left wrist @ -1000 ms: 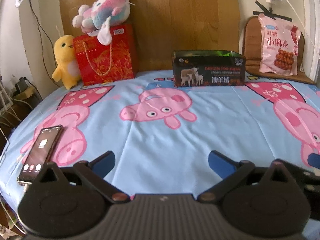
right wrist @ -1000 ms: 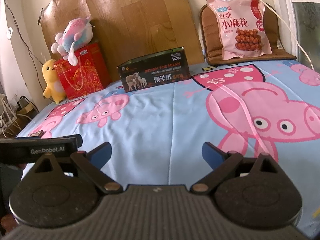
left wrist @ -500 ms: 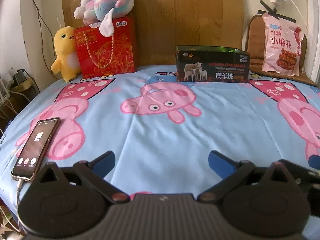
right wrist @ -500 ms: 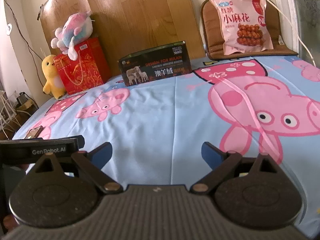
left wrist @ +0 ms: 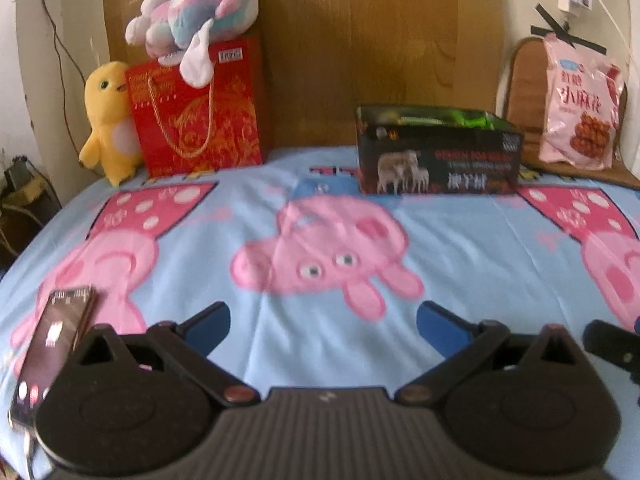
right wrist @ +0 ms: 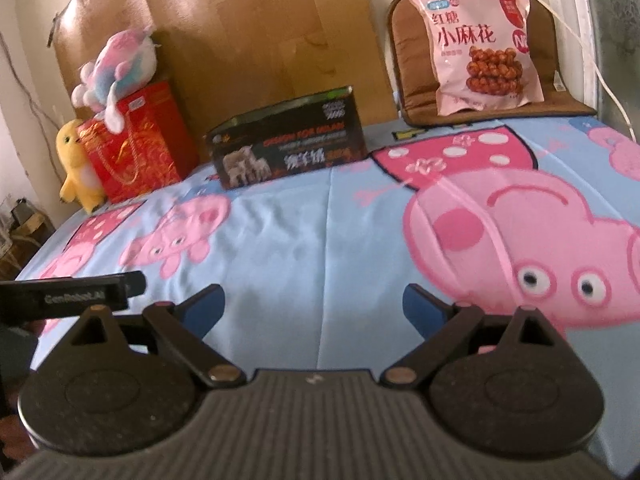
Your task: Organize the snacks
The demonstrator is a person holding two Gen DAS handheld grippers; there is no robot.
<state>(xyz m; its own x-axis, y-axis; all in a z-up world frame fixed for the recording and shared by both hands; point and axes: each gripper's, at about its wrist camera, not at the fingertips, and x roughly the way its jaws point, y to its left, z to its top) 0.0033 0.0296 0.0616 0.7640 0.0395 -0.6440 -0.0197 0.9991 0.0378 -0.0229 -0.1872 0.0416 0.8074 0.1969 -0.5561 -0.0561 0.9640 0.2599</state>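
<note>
Pink plastic snack bag (right wrist: pixel 482 46), propped upright at the bed's far right corner, is judged nearer the right gripper (right wrist: pixel 312 306); both it and the left gripper (left wrist: pixel 322 326) are held wide open, empty.

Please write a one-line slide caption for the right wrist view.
Open right gripper hovers over cartoon bedsheet, facing pink snack bag propped on brown cushion and dark open box.
</note>
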